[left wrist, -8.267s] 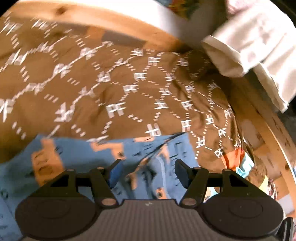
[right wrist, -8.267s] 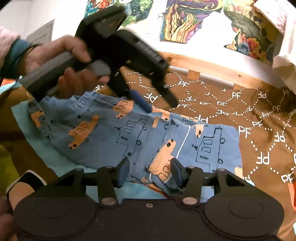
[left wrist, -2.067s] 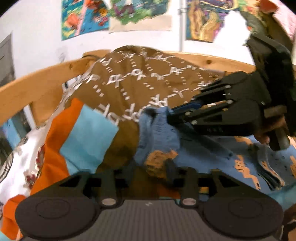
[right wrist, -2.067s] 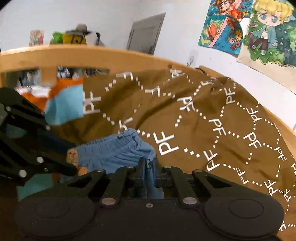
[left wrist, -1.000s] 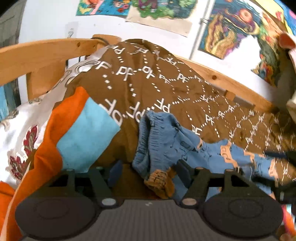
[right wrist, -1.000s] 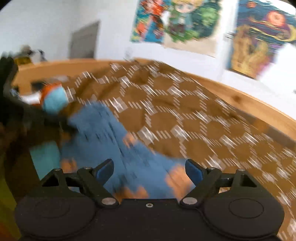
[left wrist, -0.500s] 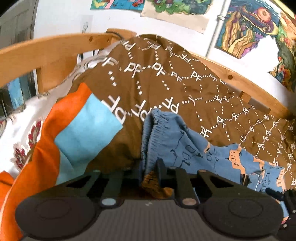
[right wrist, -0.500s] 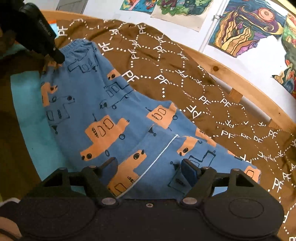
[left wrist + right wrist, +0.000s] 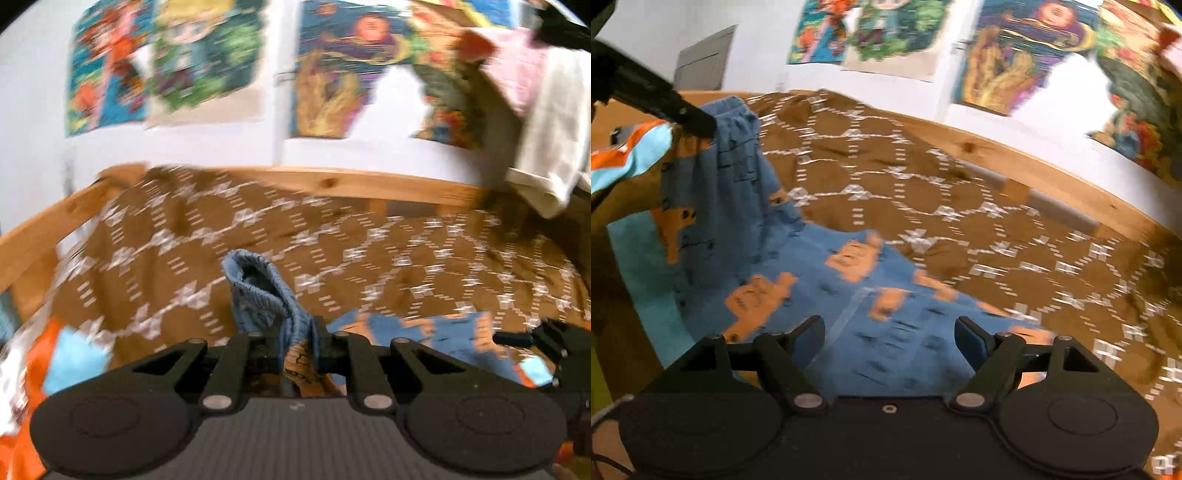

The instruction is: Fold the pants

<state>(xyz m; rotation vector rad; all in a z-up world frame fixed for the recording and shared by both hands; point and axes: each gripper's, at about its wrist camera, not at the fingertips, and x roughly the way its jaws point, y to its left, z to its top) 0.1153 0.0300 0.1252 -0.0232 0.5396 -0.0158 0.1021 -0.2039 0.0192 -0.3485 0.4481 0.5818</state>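
- Where the brown bedspread (image 9: pixel 369 258) ends, a wooden rail (image 9: pixel 332 182) runs along the far side under the white wall (image 9: pixel 657 44), and a second rail (image 9: pixel 40 236) closes the corner on the left of the left wrist view.
- Between the pants (image 9: pixel 820 280) and that far rail the patterned spread lies bare, the widest open stretch in both views.
- At the near left, an orange and light-blue cloth (image 9: pixel 70 354) lies at the spread's edge.
- On the right of the left wrist view, pale and pink fabric (image 9: pixel 550 122) hangs down over the bed's far right corner.
- The left gripper (image 9: pixel 295 343) has just been closing; its jaws now stand narrow, pinching a bunched fold of the blue pants at the elastic waistband, which rises in a loop above the fingers.
- The right gripper (image 9: pixel 890 336) has its jaws wide, with the flat blue cloth under the gap and nothing pressed between the fingers (image 9: pixel 971 339).
- Only the right wrist view shows the whole garment: lower part spread flat on the bed, upper part pulled up in a hanging drape toward the left gripper's black tip at the top left, and a grey door (image 9: pixel 701 61) beyond.
- Only the left wrist view shows the pinch itself close up, and the right gripper as a dark shape at the far right edge.
- Both views are blurred; the posters (image 9: pixel 207 62) on the wall show only as colour.
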